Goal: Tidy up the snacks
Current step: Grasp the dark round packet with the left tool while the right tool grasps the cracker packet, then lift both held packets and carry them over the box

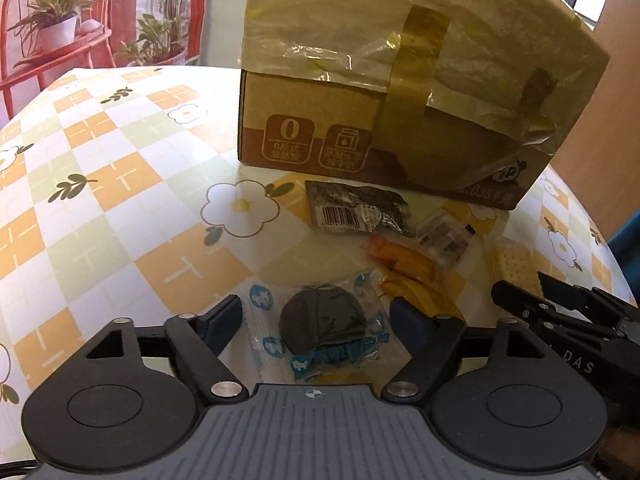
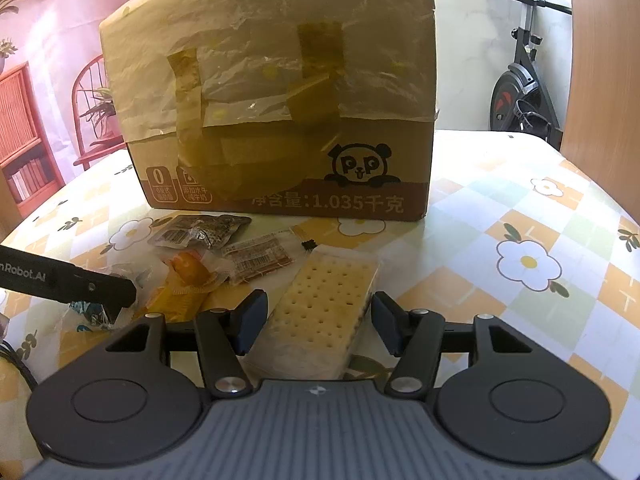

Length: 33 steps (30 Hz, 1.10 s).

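Jaws of the left gripper [image 1: 316, 320] stand spread around the round dark cookie packet [image 1: 326, 326], and those of the right gripper [image 2: 320, 322] spread around the cracker pack [image 2: 324, 304], neither pressed onto its snack yet. Nothing looks sorted so far: both packets, the yellow-orange snacks [image 1: 404, 268] and the dark barcode pouch [image 1: 356, 210] lie loose on the surface [image 1: 120, 200] just in front of the cardboard box [image 2: 280, 120]. Its inside is hidden, so I cannot tell what it holds.

You see: brown cardboard box [image 2: 280, 92], black panda print | tablecloth [image 1: 120, 200] before it, orange-green-white checks, white daisies | cream dotted cracker [image 2: 324, 300] | blue-printed dark cookie wrapper [image 1: 324, 328]
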Each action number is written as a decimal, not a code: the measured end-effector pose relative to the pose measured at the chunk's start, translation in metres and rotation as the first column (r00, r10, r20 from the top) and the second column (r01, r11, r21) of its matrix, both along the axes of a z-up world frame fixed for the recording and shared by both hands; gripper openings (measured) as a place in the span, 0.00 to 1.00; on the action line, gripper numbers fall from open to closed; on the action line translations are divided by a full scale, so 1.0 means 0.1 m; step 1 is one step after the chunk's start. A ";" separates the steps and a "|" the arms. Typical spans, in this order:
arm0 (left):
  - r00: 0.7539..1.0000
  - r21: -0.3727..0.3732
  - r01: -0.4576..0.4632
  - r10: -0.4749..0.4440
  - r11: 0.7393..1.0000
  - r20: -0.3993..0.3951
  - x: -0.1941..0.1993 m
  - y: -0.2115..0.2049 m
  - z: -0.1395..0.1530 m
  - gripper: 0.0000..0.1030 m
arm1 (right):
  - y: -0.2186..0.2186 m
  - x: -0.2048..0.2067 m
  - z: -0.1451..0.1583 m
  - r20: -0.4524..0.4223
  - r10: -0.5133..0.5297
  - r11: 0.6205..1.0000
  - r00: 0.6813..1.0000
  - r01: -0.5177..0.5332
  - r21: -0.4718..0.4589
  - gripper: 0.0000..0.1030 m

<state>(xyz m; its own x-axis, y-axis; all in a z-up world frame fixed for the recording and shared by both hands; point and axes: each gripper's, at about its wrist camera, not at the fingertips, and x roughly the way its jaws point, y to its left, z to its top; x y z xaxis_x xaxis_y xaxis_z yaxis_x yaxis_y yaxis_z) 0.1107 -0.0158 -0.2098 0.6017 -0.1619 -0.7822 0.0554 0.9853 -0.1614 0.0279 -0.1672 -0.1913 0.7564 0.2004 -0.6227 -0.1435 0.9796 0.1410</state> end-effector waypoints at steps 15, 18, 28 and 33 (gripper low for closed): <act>0.998 -0.042 -0.015 0.018 0.999 0.059 -0.12 0.14 0.18 0.55 | -0.02 0.01 -0.01 -0.006 0.002 1.000 1.000 -0.002 0.010 0.59; 0.997 -0.053 -0.022 0.026 0.998 0.071 -0.15 0.18 0.21 0.55 | -0.01 0.02 -0.01 -0.006 0.002 1.000 1.000 -0.002 0.011 0.58; 0.992 -0.094 -0.040 0.051 0.995 0.117 -0.21 0.31 0.32 0.55 | -0.10 -0.05 0.07 -0.007 -0.014 0.998 1.000 0.014 0.066 0.54; 0.989 -0.106 -0.039 0.053 0.994 0.136 -0.20 0.34 0.35 0.55 | -0.15 -0.10 0.22 0.019 -0.031 0.997 0.999 0.030 0.068 0.54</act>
